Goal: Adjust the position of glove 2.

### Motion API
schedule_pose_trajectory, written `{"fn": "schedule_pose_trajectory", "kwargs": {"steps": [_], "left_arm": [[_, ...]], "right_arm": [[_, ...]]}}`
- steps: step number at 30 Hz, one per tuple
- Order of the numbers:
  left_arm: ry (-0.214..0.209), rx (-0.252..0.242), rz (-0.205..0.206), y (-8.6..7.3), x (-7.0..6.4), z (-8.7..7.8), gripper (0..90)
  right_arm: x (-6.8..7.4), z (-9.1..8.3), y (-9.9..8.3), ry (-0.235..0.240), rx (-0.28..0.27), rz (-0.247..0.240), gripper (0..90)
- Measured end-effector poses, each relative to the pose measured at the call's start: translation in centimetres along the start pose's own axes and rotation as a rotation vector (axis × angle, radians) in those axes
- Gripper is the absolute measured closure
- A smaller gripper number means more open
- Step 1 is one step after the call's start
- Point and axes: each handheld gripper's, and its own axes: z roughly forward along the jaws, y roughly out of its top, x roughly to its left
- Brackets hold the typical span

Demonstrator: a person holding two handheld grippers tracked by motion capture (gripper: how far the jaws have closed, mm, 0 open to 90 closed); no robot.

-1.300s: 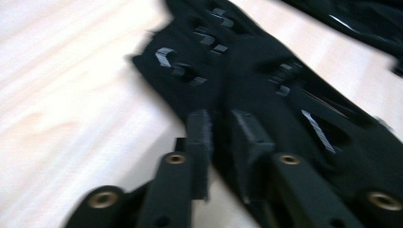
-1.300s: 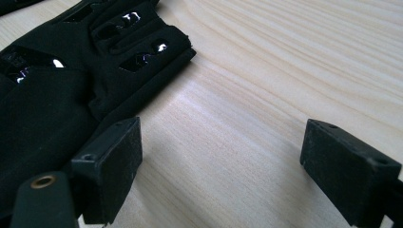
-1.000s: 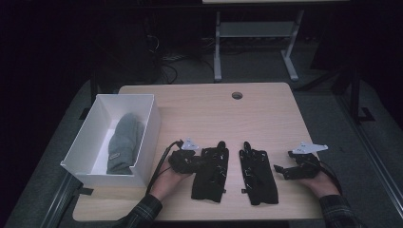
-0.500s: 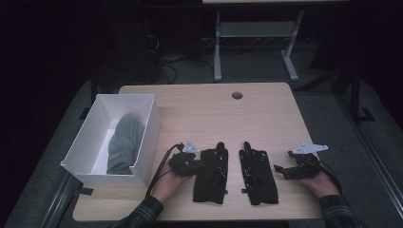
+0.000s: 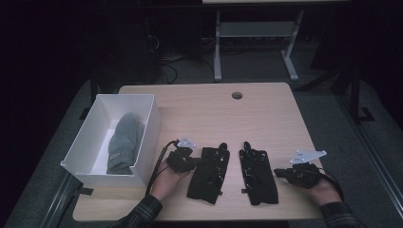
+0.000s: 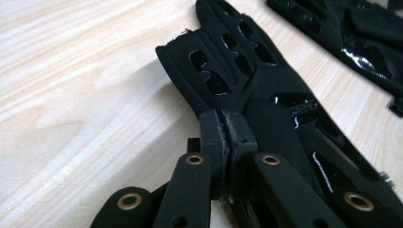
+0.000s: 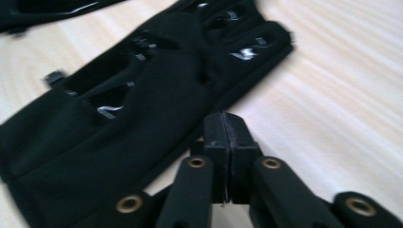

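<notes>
Two black gloves lie flat, side by side, near the table's front edge. The left glove (image 5: pixel 208 173) (image 6: pixel 247 71) has my left gripper (image 5: pixel 198 161) (image 6: pixel 227 118) at its left edge. That gripper's jaws are pressed together, tips touching the slightly raised edge, with no cloth clearly between them. The right glove (image 5: pixel 257 173) (image 7: pixel 142 109) lies beside my right gripper (image 5: pixel 278 173) (image 7: pixel 225 118), which is shut, its tips over bare wood just off the glove's right edge. Each gripper view catches the other glove (image 6: pixel 351 28) (image 7: pixel 47 9) at a top corner.
A white open box (image 5: pixel 152 123) stands at the table's left edge with a grey mitten (image 5: pixel 124 142) inside. A round cable hole (image 5: pixel 237 95) sits near the far edge of the wooden table (image 5: pixel 214 114). A white desk frame and cables stand on the dark floor behind.
</notes>
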Motion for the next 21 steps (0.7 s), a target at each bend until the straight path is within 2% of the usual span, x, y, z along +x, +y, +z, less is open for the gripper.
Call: {"fn": "schedule_pose_trajectory", "kwargs": {"steps": [3,6,8,13,17,21], "left_arm": [[-0.015,-0.023,-0.017,0.1,0.2,-0.3,87.7],[-0.026,-0.031,-0.016,0.2,0.3,-0.5,87.7],[-0.042,-0.051,-0.035,0.3,0.4,-0.5,87.7],[-0.052,-0.078,-0.044,0.6,0.5,-0.7,87.7],[-0.085,-0.094,-0.059,0.7,0.6,-1.0,87.7],[-0.1,-0.114,-0.039,0.9,0.2,-1.3,87.7]], "right_arm": [[0.4,0.6,0.3,0.026,0.013,-0.028,90.0],[0.8,1.1,0.7,0.042,0.02,-0.039,90.0],[0.9,1.5,0.9,0.051,0.022,-0.047,90.0],[1.8,2.6,2.0,0.082,0.021,-0.07,90.0],[2.6,3.4,2.8,0.105,0.023,-0.093,90.0],[3.2,3.9,3.4,0.122,0.01,-0.1,90.0]]}}
